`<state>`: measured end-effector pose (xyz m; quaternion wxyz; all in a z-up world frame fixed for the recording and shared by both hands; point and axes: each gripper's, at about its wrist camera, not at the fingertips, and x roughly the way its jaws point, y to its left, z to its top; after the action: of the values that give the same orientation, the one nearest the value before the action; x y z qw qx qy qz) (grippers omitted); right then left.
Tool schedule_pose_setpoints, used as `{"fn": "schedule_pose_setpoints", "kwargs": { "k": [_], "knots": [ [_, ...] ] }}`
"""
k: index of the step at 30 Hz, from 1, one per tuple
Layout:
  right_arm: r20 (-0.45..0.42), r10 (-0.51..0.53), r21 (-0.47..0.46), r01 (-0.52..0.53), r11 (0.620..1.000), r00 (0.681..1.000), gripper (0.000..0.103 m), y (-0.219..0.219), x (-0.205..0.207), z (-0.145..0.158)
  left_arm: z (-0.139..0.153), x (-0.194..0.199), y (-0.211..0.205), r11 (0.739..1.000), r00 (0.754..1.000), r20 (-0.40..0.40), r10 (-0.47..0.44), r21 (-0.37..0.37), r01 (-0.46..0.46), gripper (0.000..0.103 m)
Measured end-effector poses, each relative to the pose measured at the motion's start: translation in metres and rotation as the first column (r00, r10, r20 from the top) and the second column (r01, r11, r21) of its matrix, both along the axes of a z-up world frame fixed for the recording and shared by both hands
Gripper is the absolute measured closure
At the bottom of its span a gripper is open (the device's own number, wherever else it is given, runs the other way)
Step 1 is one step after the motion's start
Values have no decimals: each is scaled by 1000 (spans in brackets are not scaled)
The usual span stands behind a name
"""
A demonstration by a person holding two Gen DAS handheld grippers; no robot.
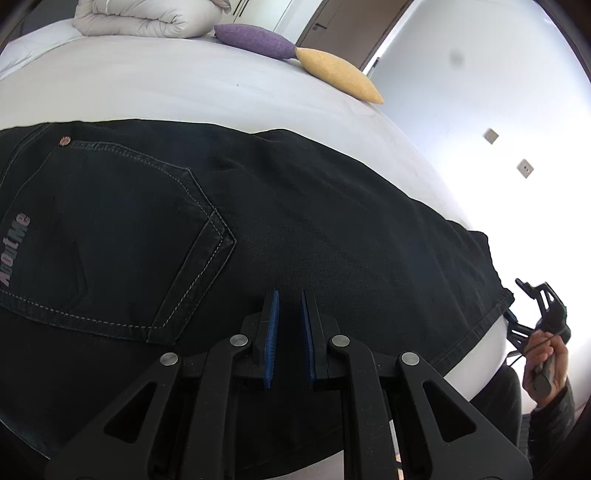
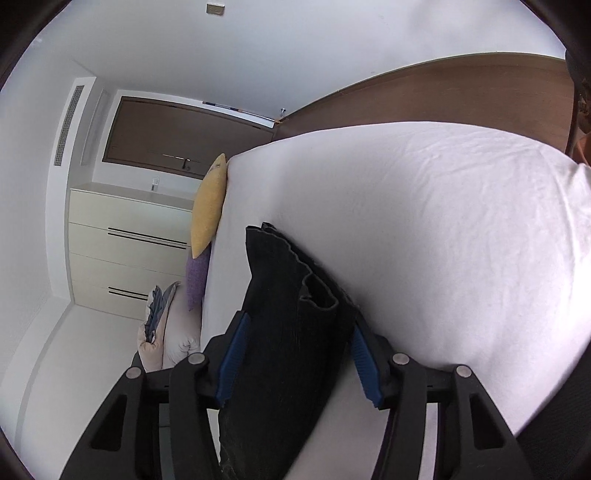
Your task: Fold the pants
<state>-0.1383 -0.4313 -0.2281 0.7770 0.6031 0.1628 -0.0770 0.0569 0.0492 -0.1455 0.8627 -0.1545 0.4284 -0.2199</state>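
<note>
Black jeans (image 1: 295,206) lie flat across the white bed (image 1: 147,81), back pocket (image 1: 122,240) up at the left. My left gripper (image 1: 289,295) hovers over the seat area, its blue pads nearly together with only a thin slit and nothing seen between them. At the far right, a person's hand (image 1: 546,362) holds my right gripper (image 1: 515,300) at the hem end. In the right wrist view the stacked leg ends (image 2: 284,295) sit loosely between the wide jaws of the right gripper (image 2: 299,317). The left pad (image 2: 232,358) touches the cloth; the right pad stands off it.
A purple pillow (image 1: 255,38), a yellow pillow (image 1: 336,74) and a rolled duvet (image 1: 144,18) lie along the bed's far edge. A cream chest of drawers (image 2: 129,251) stands against the wall beyond the bed (image 2: 443,221). A brown panel (image 2: 443,92) runs behind it.
</note>
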Motion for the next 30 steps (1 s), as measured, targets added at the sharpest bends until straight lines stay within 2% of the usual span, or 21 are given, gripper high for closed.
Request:
{"fn": "schedule_pose_setpoints", "kwargs": {
  "k": [1,3,4,6,8,12,14,15,16,17,18,20,21,22,24,25,26,27,28,30],
  "knots": [
    [-3,2,1,-2,1000,1000,52,-1,7,1,-3,2,-1,1000,1000,-4,1,-6,-1,92],
    [-1,11,10,-11,1000,1000,67,-2,20,0,-6,2,1,1000,1000,-11,0,-16,0,92],
    [0,13,23,-13,1000,1000,71,-3,26,-2,-8,2,2,1000,1000,-12,-1,-17,1,92],
    [4,16,44,-16,999,1000,89,-5,35,-7,-10,2,1,1000,1000,-13,-3,-19,2,92],
    [2,20,26,-20,999,1000,90,-5,37,-5,-11,2,1,1000,1000,-14,-4,-25,3,92],
    [-25,31,-70,-32,997,999,91,6,39,11,-14,1,5,999,1000,-15,-2,-33,1,92],
    [-49,73,-192,-81,978,996,92,23,43,32,-13,1,5,1000,1000,-15,0,-29,0,92],
    [-74,112,-289,-129,949,991,92,43,50,49,-11,1,5,1000,1000,-18,2,-26,-3,92],
    [-99,149,-375,-176,910,984,92,64,54,61,-9,1,5,1000,1000,-19,6,-25,-6,92],
    [-132,187,-470,-228,853,973,91,88,59,74,-7,1,4,1000,1000,-23,9,-26,-10,92],
    [-177,232,-595,-292,748,956,91,126,65,87,-5,2,3,999,1000,-29,11,-38,-12,92],
    [-253,276,-744,-369,557,927,92,187,71,96,0,2,3,997,1000,-30,6,-71,-9,92],
    [-300,276,-801,-398,448,913,92,217,74,94,4,2,1,996,1000,-27,-1,-94,-2,92],
    [-354,253,-844,-425,328,900,92,247,80,85,8,2,-1,994,1000,-25,-9,-112,6,92],
    [-461,200,-859,-492,144,864,92,285,93,57,15,3,-7,988,999,-33,-30,-154,25,91],
    [-500,186,-847,-522,97,846,91,294,98,44,16,5,-10,984,998,-39,-40,-176,33,80],
    [-529,176,-834,-546,72,831,91,299,101,33,18,6,-13,979,998,-45,-49,-199,39,68],
    [-544,163,-827,-559,59,823,91,301,102,25,19,7,-17,975,997,-48,-53,-219,41,30],
    [-540,154,-833,-552,49,828,91,303,101,22,20,7,-22,970,998,-44,-48,-240,36,14],
    [-531,143,-842,-539,26,835,91,305,100,21,22,10,-31,961,997,-47,-63,-271,48,13]
  ]
}}
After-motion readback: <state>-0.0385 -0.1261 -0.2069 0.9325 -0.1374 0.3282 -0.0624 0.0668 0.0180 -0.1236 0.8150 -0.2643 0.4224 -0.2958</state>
